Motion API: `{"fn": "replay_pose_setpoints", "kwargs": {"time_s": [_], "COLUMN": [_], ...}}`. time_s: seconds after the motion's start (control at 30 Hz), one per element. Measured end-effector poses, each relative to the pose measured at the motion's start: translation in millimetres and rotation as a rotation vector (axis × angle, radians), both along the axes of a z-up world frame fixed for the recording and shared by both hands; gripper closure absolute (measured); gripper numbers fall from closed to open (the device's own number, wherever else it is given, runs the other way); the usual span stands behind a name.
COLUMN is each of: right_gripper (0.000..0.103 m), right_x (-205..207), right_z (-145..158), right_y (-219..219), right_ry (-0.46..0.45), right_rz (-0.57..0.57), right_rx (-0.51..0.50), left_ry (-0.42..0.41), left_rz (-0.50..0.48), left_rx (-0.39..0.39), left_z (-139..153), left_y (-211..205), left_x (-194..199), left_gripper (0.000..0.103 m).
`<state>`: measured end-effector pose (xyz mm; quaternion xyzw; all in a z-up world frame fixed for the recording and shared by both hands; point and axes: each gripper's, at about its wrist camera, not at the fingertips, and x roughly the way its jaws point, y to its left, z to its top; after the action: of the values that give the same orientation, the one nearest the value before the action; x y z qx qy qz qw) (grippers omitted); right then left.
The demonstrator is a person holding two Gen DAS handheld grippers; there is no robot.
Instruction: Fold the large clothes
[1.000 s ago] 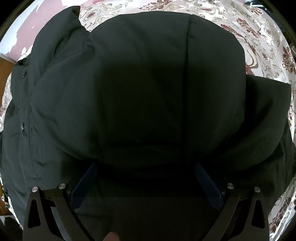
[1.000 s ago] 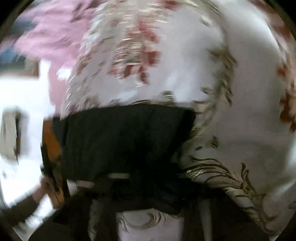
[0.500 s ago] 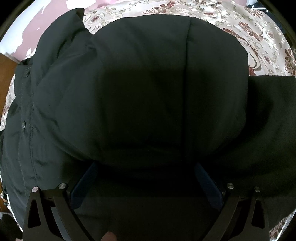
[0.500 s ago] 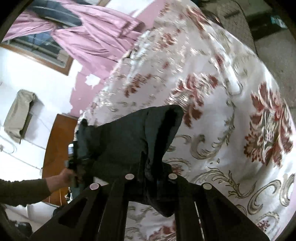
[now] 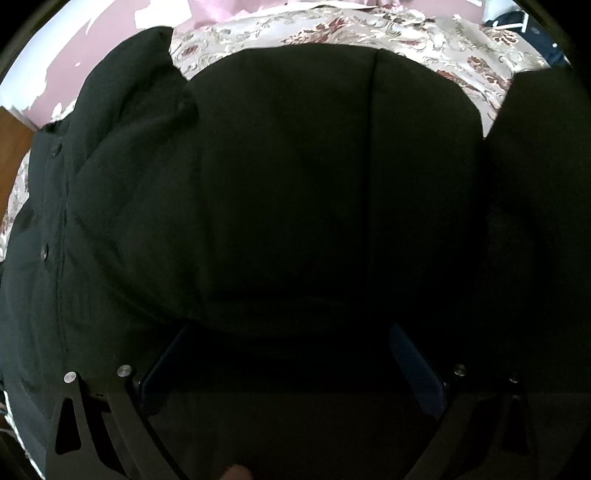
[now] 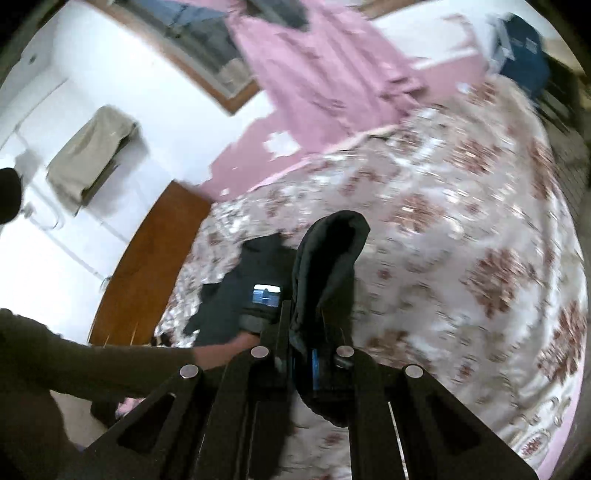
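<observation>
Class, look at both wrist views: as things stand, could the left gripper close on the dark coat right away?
Probably yes. The left gripper points down with its jaws spread wide, and the dark coat bulges directly between and ahead of them on the flowered bedspread. Nothing else lies between.

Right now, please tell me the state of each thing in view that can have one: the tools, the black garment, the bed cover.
Right tool: shut on a fold of the black padded jacket, held above the bed.
Left tool: fingers wide apart, jacket bulging between them; grip cannot be told.
Black padded jacket: not yet folded, partly lifted, the rest on the bed.
Floral satin bed cover: spread over the bed.
</observation>
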<state>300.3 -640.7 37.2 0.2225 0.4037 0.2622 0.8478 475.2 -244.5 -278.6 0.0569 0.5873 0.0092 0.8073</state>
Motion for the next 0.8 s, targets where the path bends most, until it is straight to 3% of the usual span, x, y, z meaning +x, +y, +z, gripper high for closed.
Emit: {"fn": "replay_pose_setpoints", "kwargs": {"time_s": [0.2, 0.4, 0.53, 0.8], "right_gripper": [0.097, 0.097, 0.097, 0.097], "right_x": [15, 27, 33, 50], "right_z": [69, 103, 104, 97], "right_y": [87, 143, 185, 282], "right_ry": [0.045, 0.049, 0.057, 0.093], "right_rz": [0.058, 0.095, 0.134, 0.231], "right_rx": [-0.077, -0.108, -0.108, -0.118], "left_ry": [-0.030, -0.048, -0.073, -0.094], "left_rz": [-0.052, -0.104, -0.062, 0.019], "left_rx": [-0.055, -0.083, -0.135, -0.167], "left_z": [4, 16, 36, 68], "left_y": [14, 35, 65, 136], "left_x": [-13, -33, -54, -75], "left_gripper": [0.000, 0.000, 0.000, 0.000]}}
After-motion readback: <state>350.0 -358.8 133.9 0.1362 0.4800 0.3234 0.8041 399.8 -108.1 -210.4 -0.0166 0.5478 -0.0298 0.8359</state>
